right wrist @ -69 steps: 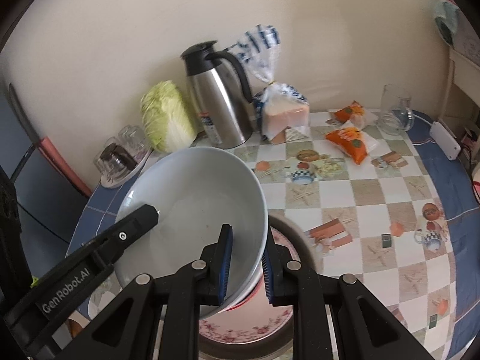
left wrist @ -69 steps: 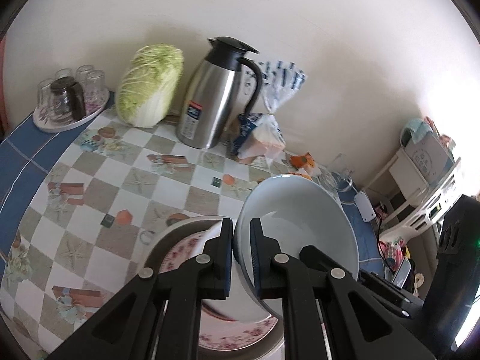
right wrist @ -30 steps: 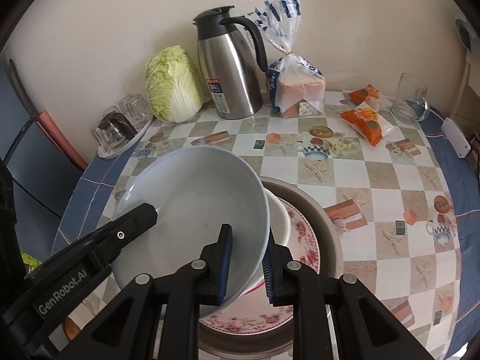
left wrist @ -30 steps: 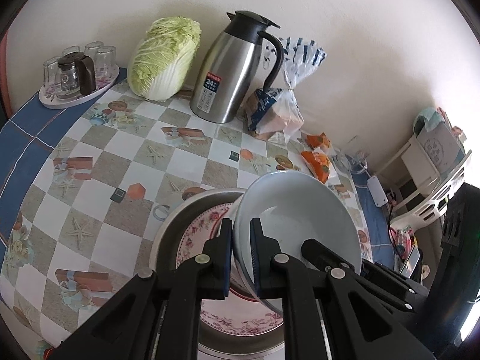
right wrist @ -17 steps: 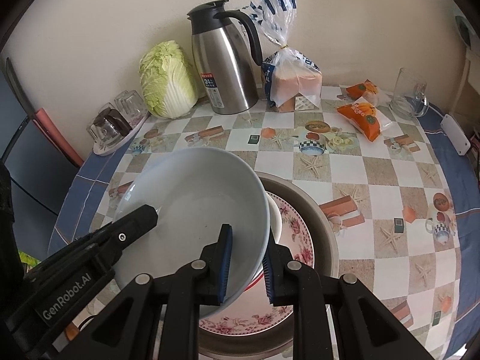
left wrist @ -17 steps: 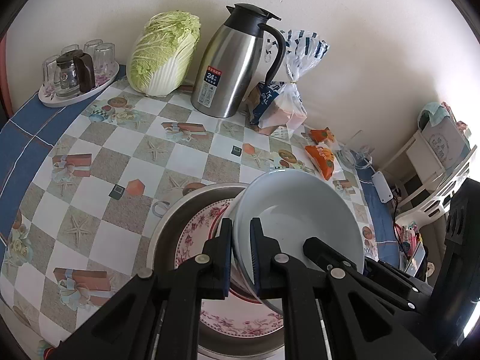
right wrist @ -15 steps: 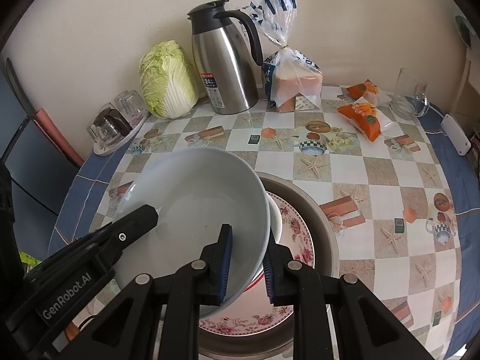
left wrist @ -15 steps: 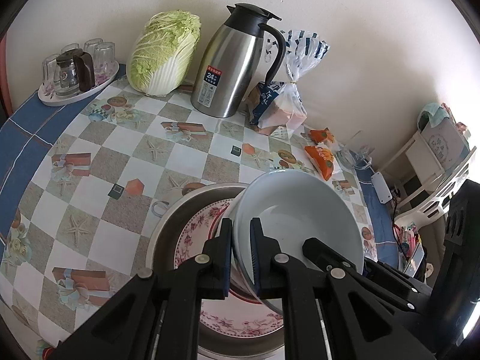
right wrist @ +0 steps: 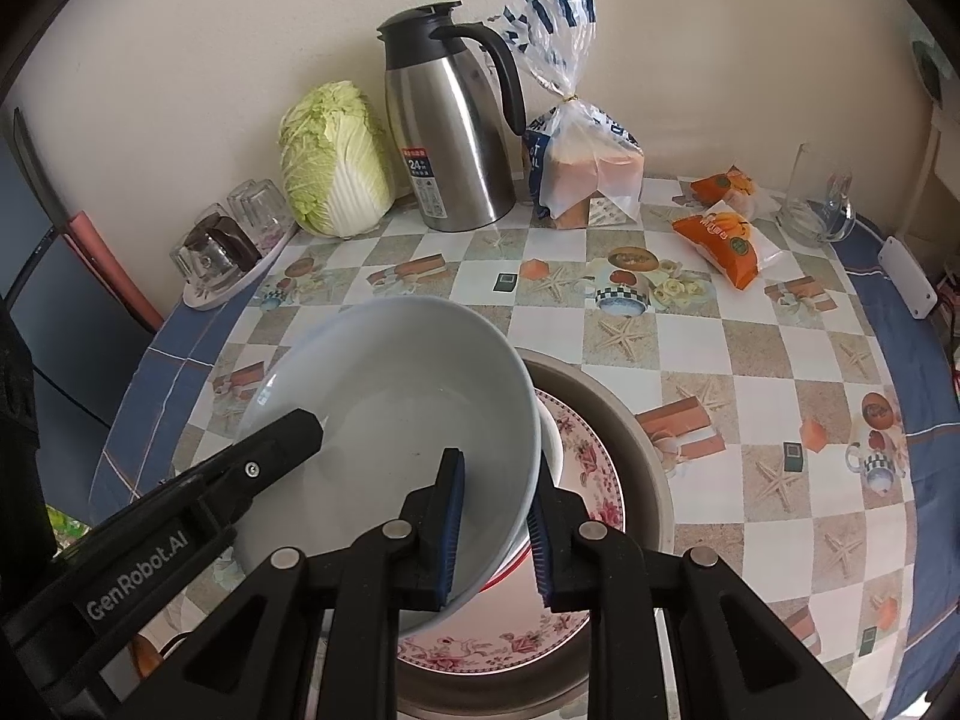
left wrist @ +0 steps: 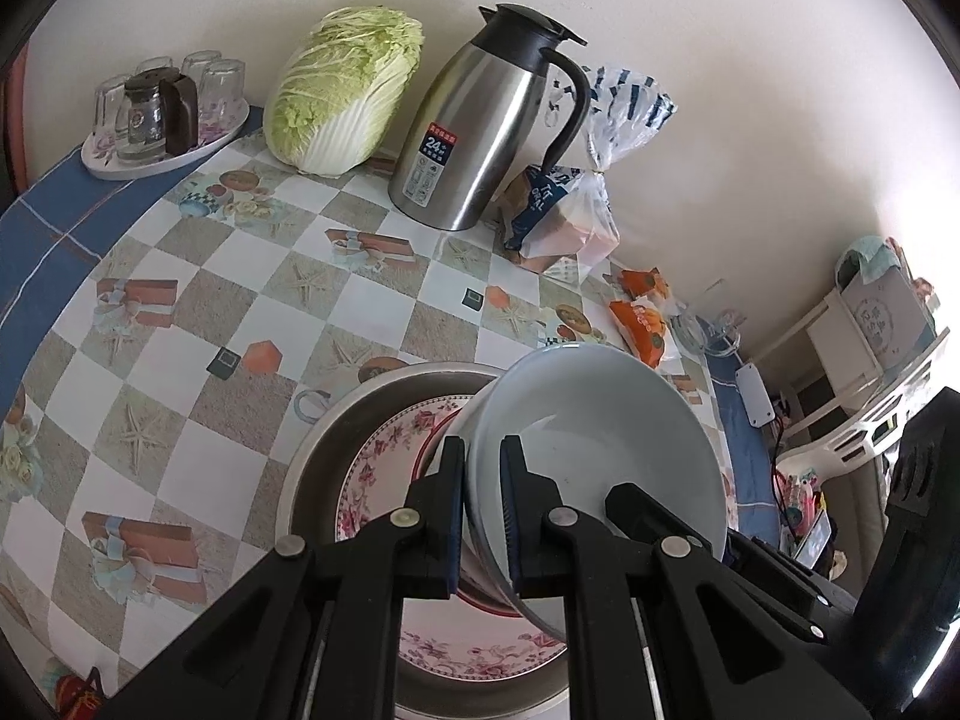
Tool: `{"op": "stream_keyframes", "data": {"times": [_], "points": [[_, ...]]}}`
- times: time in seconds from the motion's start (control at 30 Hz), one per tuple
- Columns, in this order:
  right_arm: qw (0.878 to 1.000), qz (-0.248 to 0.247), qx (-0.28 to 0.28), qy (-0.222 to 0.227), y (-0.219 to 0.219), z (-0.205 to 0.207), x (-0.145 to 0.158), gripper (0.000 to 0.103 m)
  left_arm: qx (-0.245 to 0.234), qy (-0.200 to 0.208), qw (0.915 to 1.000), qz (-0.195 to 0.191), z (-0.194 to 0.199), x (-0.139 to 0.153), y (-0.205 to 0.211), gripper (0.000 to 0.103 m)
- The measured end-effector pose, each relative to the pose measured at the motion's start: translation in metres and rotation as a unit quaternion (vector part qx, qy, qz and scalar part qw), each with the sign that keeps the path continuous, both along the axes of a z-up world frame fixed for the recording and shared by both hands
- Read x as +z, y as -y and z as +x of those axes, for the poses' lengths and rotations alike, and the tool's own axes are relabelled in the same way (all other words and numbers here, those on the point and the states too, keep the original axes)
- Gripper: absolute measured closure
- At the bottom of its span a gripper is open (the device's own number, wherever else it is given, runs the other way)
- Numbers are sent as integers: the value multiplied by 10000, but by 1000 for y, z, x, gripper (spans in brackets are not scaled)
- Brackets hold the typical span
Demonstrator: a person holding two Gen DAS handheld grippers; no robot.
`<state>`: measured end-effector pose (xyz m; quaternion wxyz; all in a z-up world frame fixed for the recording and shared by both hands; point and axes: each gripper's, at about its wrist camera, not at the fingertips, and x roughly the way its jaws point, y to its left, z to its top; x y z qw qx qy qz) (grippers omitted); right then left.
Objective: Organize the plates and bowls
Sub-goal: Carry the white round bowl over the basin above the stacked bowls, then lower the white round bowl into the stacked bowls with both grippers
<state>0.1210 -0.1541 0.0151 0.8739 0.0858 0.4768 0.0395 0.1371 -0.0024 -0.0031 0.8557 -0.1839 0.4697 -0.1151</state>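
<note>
Your left gripper (left wrist: 482, 504) has its fingers clamped on the rim of the pale blue bowl (left wrist: 594, 420), which hangs tilted over the floral plate (right wrist: 591, 462) in the metal basin (right wrist: 636, 420) on the worktop (right wrist: 750, 360). Your right gripper (right wrist: 495, 531) straddles the opposite rim, though its 2 fingers look slightly slack; I cannot tell if they press.

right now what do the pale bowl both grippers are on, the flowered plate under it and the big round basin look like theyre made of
Pale bowl: likely glazed ceramic, perhaps melamine; smooth, glossy, soft highlights on its wall.
Flowered plate: probably glazed ceramic too; shiny white surface with printed pink roses.
Basin: looks like brushed stainless steel; dull grey metallic sheen on its wall and rim.
</note>
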Motion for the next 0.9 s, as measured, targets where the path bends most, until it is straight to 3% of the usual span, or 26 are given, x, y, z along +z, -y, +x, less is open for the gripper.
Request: {"op": "stream_keyframes", "data": {"times": [0.9], "points": [[9998, 71, -174, 17, 12, 0, -1, 79, 19, 28, 10000, -12, 0, -1, 2, 92]]}}
